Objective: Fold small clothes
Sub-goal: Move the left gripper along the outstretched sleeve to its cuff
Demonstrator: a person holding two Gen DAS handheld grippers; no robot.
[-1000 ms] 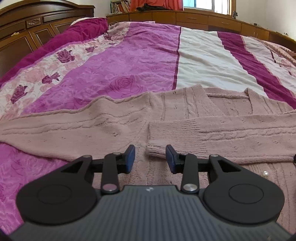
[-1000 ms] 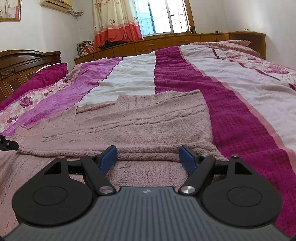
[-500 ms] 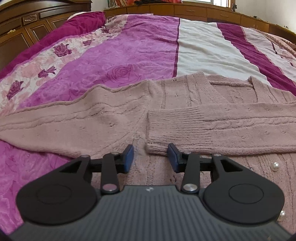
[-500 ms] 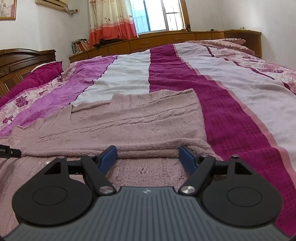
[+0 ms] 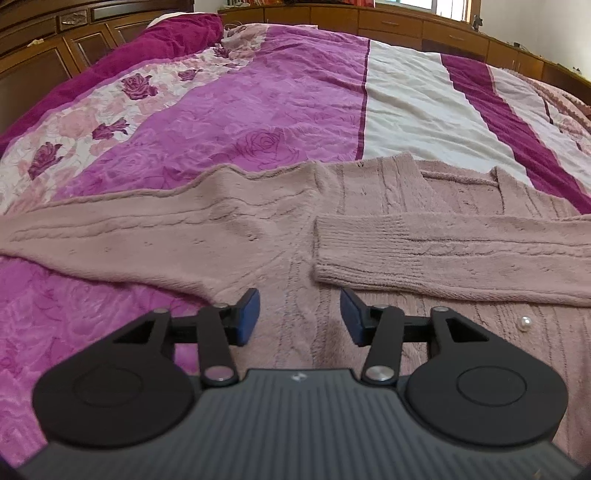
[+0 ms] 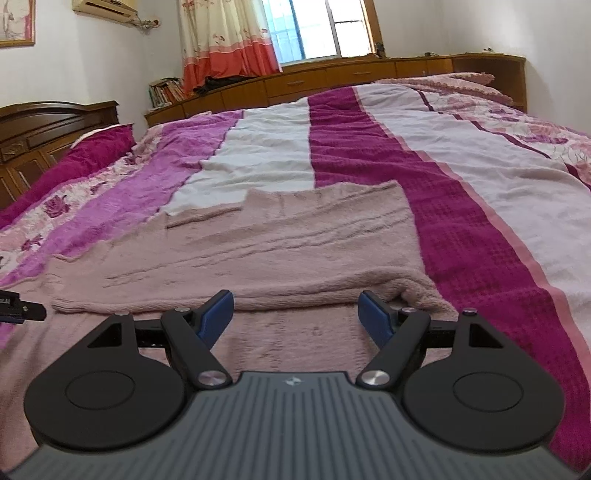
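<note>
Lying flat on bedspread point(image 5: 258, 110), pink cardigan point(image 5: 258, 229), one sleeve point(image 5: 443, 251) folded across

Black tongs point(image 5: 299, 316), blue pads point(image 5: 246, 316)

Left wrist view: mounted behind the left gripper point(image 5: 299, 315), tilted steeply down, close over the pink cardigan point(image 5: 258, 236), facing across the bed point(image 5: 280, 110) toward the wooden cabinets point(image 5: 406, 22) beyond. Right wrist view: mounted behind the right gripper point(image 6: 295, 317), angled more shallowly, also low and close over the cardigan point(image 6: 280, 251), facing the window point(image 6: 314, 29). Shared: cardigan, bed, cabinets point(image 6: 332, 79). At the right view's left edge, a dark tip point(image 6: 22, 308), possibly the left gripper.
</note>
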